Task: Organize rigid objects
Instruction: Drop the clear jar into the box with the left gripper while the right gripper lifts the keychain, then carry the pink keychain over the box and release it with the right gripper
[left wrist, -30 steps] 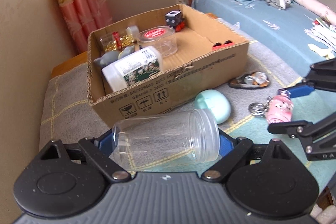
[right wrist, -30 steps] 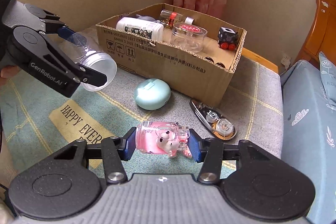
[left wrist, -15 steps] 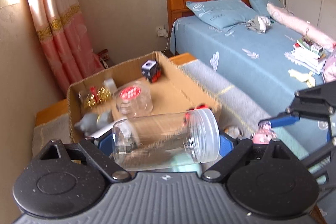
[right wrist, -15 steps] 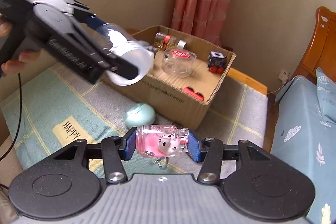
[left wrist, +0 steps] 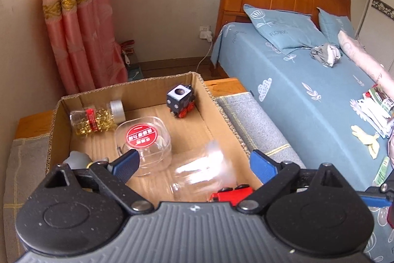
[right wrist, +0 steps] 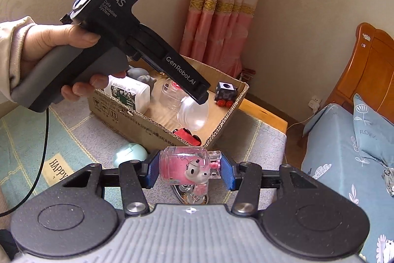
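An open cardboard box [left wrist: 216, 102] stands on a blanket-covered table. My left gripper [left wrist: 194, 164] hovers over the box's near right part and its jaws are opening. A clear plastic jar [left wrist: 202, 171], blurred, lies loose between the pads and touches neither; in the right wrist view the jar [right wrist: 193, 112] sits low in the box under the left gripper [right wrist: 200, 96]. My right gripper [right wrist: 190, 170] is shut on a small pink bottle with a cartoon figure [right wrist: 182, 166], held above the blanket in front of the box [right wrist: 138, 117].
In the box lie a red toy car [left wrist: 231, 191], a black toy train [left wrist: 181, 101], a round clear tub with a red label [left wrist: 142, 139], a bottle of gold bits [left wrist: 93, 118] and a white bottle [right wrist: 130, 93]. A mint egg-shaped case [right wrist: 130, 152] lies on the blanket. A bed [left wrist: 307, 95] stands right.
My left gripper carried the clear jar from the blanket over the box and let it go. My right gripper rose a little with the pink bottle still gripped.
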Action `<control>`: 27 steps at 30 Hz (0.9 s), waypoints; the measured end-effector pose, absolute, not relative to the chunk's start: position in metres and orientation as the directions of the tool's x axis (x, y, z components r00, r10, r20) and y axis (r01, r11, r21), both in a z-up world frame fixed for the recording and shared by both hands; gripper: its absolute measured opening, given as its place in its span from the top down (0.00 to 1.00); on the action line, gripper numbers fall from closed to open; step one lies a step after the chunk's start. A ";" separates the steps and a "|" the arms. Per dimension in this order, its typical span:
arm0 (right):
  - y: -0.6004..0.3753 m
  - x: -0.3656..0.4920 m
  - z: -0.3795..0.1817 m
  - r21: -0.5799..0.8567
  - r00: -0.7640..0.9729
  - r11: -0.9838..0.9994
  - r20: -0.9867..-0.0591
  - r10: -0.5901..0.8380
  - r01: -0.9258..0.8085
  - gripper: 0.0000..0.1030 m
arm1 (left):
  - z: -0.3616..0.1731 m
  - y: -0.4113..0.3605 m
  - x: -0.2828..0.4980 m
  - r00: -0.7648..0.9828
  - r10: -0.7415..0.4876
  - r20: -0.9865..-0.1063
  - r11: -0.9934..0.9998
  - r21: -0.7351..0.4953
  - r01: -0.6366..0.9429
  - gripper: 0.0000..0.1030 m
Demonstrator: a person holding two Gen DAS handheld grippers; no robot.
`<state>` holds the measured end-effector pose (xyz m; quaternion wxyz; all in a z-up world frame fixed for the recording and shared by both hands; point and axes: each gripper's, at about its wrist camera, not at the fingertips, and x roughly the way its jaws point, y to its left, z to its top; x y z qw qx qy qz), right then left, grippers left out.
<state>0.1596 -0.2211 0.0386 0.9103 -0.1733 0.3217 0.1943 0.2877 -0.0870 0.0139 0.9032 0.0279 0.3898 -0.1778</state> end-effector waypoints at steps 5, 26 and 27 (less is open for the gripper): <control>-0.221 0.162 0.042 -0.188 0.722 0.867 -0.648 0.243 -0.461 0.46 | 0.015 -0.076 0.266 0.656 -0.285 -0.699 0.931 -0.039 0.363 0.07; -0.167 0.234 0.092 -0.180 0.726 0.837 -0.612 0.315 -0.516 0.46 | -0.008 0.004 0.142 0.777 -0.129 -0.616 0.960 0.119 0.253 0.02; -0.160 0.240 0.091 -0.177 0.719 0.834 -0.617 0.320 -0.523 0.46 | -0.009 0.008 0.139 0.781 -0.120 -0.613 0.963 0.117 0.241 0.02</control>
